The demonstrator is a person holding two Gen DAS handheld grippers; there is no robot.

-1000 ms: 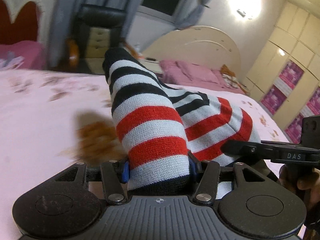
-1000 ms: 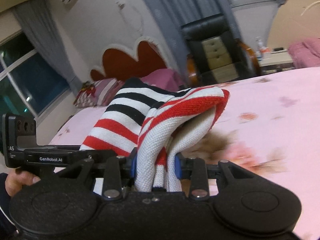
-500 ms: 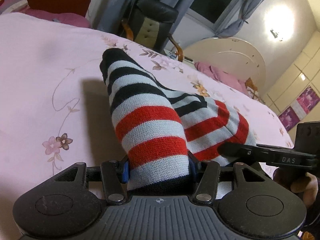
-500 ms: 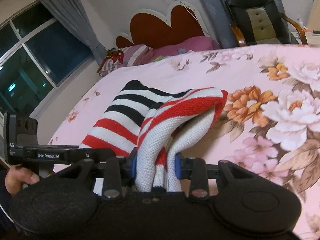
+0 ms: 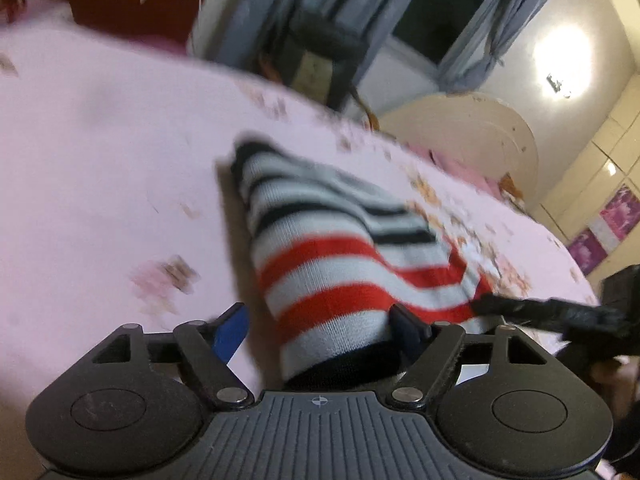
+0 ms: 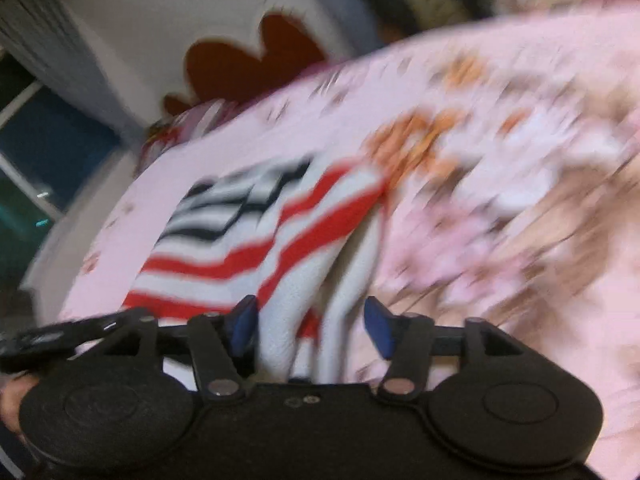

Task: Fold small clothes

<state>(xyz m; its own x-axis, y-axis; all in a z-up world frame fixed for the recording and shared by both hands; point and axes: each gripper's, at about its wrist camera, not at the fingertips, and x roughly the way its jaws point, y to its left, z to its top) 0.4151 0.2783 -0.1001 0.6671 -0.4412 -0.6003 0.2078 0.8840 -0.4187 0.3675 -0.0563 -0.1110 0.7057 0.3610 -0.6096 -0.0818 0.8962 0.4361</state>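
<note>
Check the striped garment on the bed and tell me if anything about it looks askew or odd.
The striped garment lies bunched on the pink floral bedspread, not as a flat fold: in the right wrist view its red-striped layer arches up with white folds loose beneath. Both grippers' jaws have just been opening, with cloth between them. Motion blur hides finer detail.

- Striped garment: ribbed knit cloth, matt, in red, white and black bands.
- Bedspread, left of frame: smooth matt pink cloth with a flower print.
- Left gripper: matt black plastic body, ridged in the middle, shiny metal rivets.
</note>
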